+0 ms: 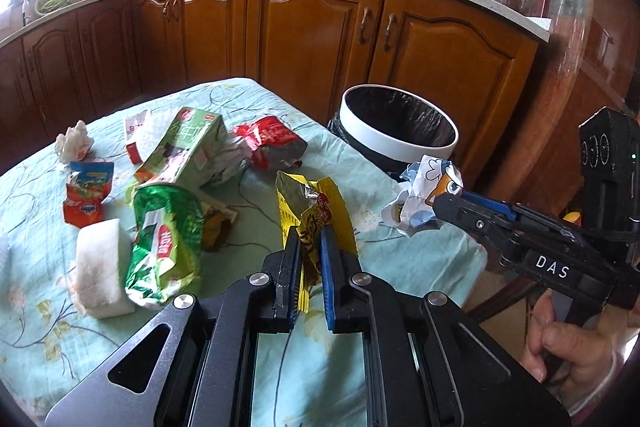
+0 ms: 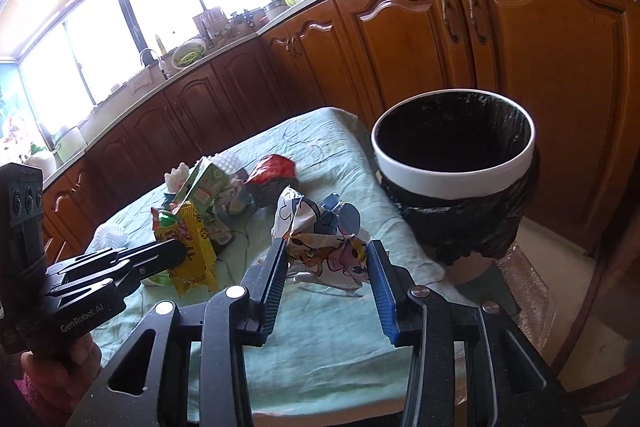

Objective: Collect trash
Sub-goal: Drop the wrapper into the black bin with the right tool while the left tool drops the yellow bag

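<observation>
Yellow snack wrapper (image 1: 310,211) is clamped between the pads of the left gripper (image 1: 309,239). Crumpled cartoon wrapper (image 2: 328,243) is gripped by the right gripper (image 2: 330,259), jaws half closed on it. Bin (image 2: 454,169), black-lined, is seen at 1 o'clock from that wrapper, beside the table (image 2: 328,367). Remaining litter is left at 10 o'clock.

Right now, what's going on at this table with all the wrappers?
A person is clearing trash with two handheld grippers. The left gripper is shut on a torn yellow snack wrapper. The right gripper holds a crumpled cartoon-printed paper wrapper. The white bin with a black liner stands open just past the table edge. More wrappers and a green carton lie on the floral tablecloth.
</observation>
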Tool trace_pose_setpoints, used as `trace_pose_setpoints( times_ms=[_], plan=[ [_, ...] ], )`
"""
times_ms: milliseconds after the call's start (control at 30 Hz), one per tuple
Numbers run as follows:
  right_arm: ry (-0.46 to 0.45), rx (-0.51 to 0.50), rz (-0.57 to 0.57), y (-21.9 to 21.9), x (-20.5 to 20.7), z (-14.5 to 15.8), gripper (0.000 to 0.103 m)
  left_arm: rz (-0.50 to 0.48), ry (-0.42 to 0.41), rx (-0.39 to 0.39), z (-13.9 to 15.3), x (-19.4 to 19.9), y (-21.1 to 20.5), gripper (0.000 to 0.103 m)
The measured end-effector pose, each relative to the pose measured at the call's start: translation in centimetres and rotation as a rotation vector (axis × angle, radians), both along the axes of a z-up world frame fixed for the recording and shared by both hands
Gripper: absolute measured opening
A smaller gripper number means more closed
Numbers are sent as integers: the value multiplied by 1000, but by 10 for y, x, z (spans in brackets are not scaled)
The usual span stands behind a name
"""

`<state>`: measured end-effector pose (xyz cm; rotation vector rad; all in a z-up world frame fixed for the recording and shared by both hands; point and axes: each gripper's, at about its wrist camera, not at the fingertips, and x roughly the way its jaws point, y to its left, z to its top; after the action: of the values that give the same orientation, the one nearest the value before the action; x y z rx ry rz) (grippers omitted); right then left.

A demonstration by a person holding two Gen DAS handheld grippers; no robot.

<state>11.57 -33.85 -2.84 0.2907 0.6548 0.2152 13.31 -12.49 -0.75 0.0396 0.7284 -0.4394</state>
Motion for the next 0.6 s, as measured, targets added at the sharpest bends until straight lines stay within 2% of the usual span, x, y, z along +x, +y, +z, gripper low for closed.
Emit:
trace_pose_setpoints(
  times_ms=[400, 600],
  plan=[
    [-22, -44, -150, -71, 49, 22, 41, -89, -16, -23, 18, 55, -65, 8],
    [3, -56, -190, -98, 81, 22, 42, -122, -22, -23, 28, 91, -104, 8]
  ],
)
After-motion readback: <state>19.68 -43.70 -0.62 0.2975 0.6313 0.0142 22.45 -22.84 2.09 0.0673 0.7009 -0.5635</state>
